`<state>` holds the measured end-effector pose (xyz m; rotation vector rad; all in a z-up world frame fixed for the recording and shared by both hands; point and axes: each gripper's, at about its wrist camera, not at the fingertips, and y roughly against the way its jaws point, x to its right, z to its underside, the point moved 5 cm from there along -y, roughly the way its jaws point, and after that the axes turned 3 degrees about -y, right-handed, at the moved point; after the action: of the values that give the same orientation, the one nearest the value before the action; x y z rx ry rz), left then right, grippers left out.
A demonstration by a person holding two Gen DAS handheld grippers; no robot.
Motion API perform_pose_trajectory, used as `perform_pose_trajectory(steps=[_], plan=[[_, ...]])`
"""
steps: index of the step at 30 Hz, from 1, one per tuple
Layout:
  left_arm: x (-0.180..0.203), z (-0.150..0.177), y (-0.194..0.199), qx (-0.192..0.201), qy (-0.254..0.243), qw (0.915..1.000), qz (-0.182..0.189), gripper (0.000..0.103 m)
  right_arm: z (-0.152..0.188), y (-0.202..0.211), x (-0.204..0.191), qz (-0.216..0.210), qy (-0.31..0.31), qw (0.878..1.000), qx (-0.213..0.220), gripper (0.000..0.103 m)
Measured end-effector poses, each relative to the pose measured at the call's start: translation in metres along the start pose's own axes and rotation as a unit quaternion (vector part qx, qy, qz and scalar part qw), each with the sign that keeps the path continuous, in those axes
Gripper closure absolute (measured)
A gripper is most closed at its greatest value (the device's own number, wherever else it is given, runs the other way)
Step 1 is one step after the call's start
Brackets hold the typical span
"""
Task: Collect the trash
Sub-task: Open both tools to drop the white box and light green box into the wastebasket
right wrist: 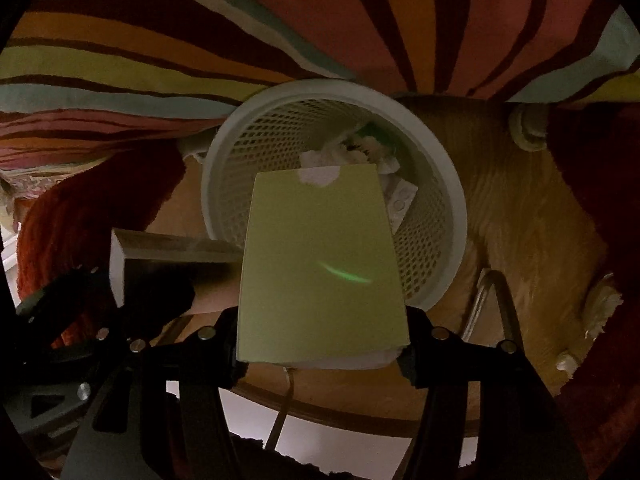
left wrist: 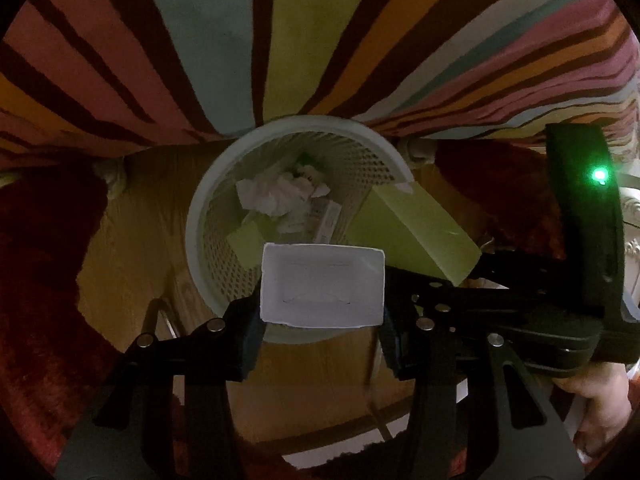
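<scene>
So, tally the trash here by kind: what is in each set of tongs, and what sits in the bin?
White box, in left tongs: 1
Green box, in right tongs: 1
Crumpled white paper, in basket: 1 clump
Total: 3; the rest in the mesh basket is unclear.

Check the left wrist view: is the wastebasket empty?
No: the wastebasket already holds crumpled white paper and a small carton at its bottom.
</scene>
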<state>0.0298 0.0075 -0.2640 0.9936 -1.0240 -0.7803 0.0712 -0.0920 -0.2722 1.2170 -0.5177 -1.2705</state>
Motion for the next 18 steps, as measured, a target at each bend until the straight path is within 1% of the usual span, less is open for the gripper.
perform_pose_trajectory(steps=[2, 3, 4, 5, 7, 10, 18], plan=[[-0.001, 0.0, -0.003, -0.008, 0.01, 0.9999, 0.002, 0.054, 0.0, -0.001, 0.004, -0.001, -0.007, 1.0, -0.004, 0.047], [-0.003, 0.0, -0.005, -0.011, 0.014, 0.9998, -0.001, 0.05, -0.001, -0.003, 0.005, -0.001, -0.012, 1.0, -0.008, 0.047], [-0.005, 0.0, -0.007, -0.015, 0.019, 0.9997, -0.009, 0.041, -0.002, -0.004, 0.008, 0.003, -0.022, 1.0, -0.012, 0.046], [-0.008, 0.0, -0.007, -0.018, 0.025, 0.9994, -0.017, 0.036, -0.003, -0.005, 0.011, 0.008, -0.03, 0.999, -0.014, 0.039], [-0.009, -0.001, -0.008, -0.02, 0.032, 0.9992, -0.012, 0.027, -0.003, -0.003, 0.015, 0.006, -0.044, 0.999, -0.012, 0.034], [-0.008, -0.001, -0.007, -0.016, 0.025, 0.9994, -0.017, 0.026, -0.005, 0.002, 0.017, 0.005, -0.048, 0.999, -0.002, 0.034], [-0.004, 0.0, 0.0, 0.002, 0.006, 0.9993, -0.037, 0.026, -0.006, -0.001, 0.018, 0.005, -0.064, 0.998, -0.007, 0.034]])
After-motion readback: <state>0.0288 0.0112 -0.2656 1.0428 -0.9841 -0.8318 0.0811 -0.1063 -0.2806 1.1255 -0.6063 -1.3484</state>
